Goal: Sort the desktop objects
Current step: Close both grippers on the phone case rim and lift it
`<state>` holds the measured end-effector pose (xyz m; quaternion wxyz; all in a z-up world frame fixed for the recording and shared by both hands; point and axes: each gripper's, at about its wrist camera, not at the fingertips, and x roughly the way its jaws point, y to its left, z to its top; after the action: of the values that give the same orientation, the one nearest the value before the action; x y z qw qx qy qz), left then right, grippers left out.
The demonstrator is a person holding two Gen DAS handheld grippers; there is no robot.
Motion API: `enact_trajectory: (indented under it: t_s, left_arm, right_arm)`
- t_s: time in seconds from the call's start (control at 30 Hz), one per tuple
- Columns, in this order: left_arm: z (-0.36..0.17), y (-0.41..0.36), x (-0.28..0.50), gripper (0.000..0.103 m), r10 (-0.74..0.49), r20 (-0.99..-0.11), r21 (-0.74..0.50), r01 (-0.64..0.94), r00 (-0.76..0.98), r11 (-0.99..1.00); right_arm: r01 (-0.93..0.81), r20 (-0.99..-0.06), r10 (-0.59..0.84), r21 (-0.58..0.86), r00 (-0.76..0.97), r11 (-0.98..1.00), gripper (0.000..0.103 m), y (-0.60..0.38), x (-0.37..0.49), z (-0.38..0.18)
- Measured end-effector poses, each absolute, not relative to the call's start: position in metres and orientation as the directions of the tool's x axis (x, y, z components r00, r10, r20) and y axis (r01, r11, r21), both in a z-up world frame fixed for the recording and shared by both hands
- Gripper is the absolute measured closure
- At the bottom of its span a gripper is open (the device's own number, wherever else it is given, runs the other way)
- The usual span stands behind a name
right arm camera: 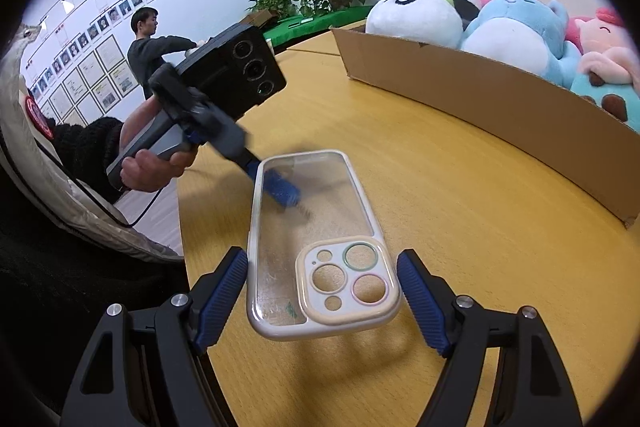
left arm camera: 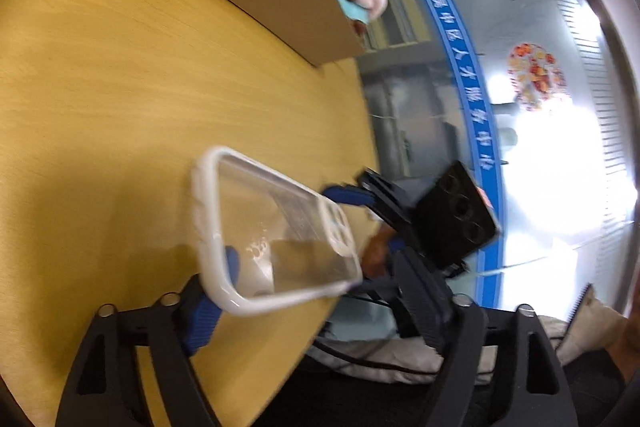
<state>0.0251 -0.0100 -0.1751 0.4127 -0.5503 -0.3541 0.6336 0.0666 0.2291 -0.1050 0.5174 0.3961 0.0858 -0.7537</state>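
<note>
We see a clear phone case (right arm camera: 320, 247), cream-rimmed, held tilted above the yellow desk (right arm camera: 460, 227) near its edge. The left gripper (right arm camera: 276, 189) pinches its far end, one blue pad showing through the plastic. The right gripper (right arm camera: 322, 301) brackets the camera-cutout end, its fingers (right arm camera: 222, 297) spread and not touching the case's sides. Beyond it, a cardboard box (right arm camera: 480, 95) stands on the desk, already holding plush toys (right arm camera: 516, 31). We judge the sorting midway: the case is lifted but not yet placed, and its destination is unclear.
</note>
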Motion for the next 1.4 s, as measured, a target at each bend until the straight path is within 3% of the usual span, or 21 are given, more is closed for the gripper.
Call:
enact_trajectory:
  t_s: [0.07, 0.1, 0.13, 0.3, 0.6, 0.73, 0.83, 1.07, 1.1, 1.17, 1.2, 1.27, 1.3, 1.4]
  left_arm:
    - [-0.178, -0.007, 0.024, 0.062, 0.883, -0.465, -0.874, -0.129, -0.061, -0.469]
    - [-0.18, -0.006, 0.023, 0.074, 0.874, -0.481, -0.865, -0.126, -0.061, -0.485]
    - [-0.183, -0.006, 0.022, 0.078, 0.873, -0.484, -0.864, -0.122, -0.059, -0.488]
    - [-0.174, -0.003, 0.024, 0.079, 0.853, -0.518, -0.834, -0.185, -0.063, -0.52]
    - [-0.171, -0.012, 0.042, 0.08, 0.837, -0.536, -0.814, -0.196, -0.113, -0.547]
    - [-0.162, -0.008, 0.05, 0.093, 0.911, -0.395, -0.883, -0.223, -0.12, -0.412]
    - [-0.14, -0.001, 0.05, 0.093, 0.941, -0.317, -0.895, -0.291, -0.116, -0.337]
    - [-0.102, -0.023, 0.048, 0.09, 0.965, -0.184, -0.898, -0.366, -0.188, -0.243]
    - [-0.101, -0.028, 0.048, 0.091, 0.965, -0.17, -0.899, -0.37, -0.198, -0.234]
    - [-0.098, -0.035, 0.049, 0.092, 0.963, -0.16, -0.893, -0.383, -0.216, -0.235]
    - [-0.098, -0.038, 0.049, 0.092, 0.962, -0.159, -0.891, -0.388, -0.223, -0.237]
    - [-0.096, -0.042, 0.046, 0.092, 0.959, -0.157, -0.887, -0.393, -0.235, -0.241]
    - [-0.094, -0.044, 0.043, 0.091, 0.959, -0.153, -0.887, -0.394, -0.24, -0.241]
    - [-0.084, -0.047, 0.031, 0.091, 0.956, -0.152, -0.875, -0.416, -0.25, -0.247]
  right_arm:
    - [0.854, -0.697, -0.702, 0.269, -0.146, -0.445, 0.026, 0.227, 0.068, -0.107]
    - [0.858, -0.702, -0.697, 0.261, -0.145, -0.442, 0.043, 0.227, 0.068, -0.108]
    - [0.862, -0.707, -0.692, 0.253, -0.145, -0.439, 0.054, 0.226, 0.068, -0.108]
    - [0.857, -0.735, -0.658, 0.224, -0.164, -0.464, 0.053, 0.222, 0.065, -0.109]
    - [0.615, -0.7, -0.697, 0.482, -0.157, -0.624, 0.034, 0.268, 0.087, -0.121]
    - [0.531, -0.686, -0.71, 0.547, -0.158, -0.647, 0.033, 0.276, 0.095, -0.129]
    - [0.501, -0.634, -0.754, 0.603, -0.173, -0.621, 0.033, 0.272, 0.087, -0.131]
    - [0.452, -0.401, -0.896, 0.774, -0.192, -0.444, 0.03, 0.28, 0.052, -0.128]
    - [0.463, -0.364, -0.912, 0.785, -0.19, -0.411, 0.033, 0.28, 0.05, -0.122]
    - [0.503, -0.306, -0.934, 0.787, -0.186, -0.358, 0.049, 0.279, 0.044, -0.108]
    - [0.531, -0.29, -0.939, 0.775, -0.185, -0.344, 0.064, 0.277, 0.042, -0.099]
    - [0.588, -0.279, -0.945, 0.741, -0.171, -0.325, 0.073, 0.271, 0.037, -0.084]
    - [0.603, -0.271, -0.949, 0.734, -0.163, -0.313, 0.083, 0.27, 0.035, -0.078]
    - [0.643, -0.263, -0.952, 0.704, -0.159, -0.302, 0.083, 0.268, 0.02, -0.059]
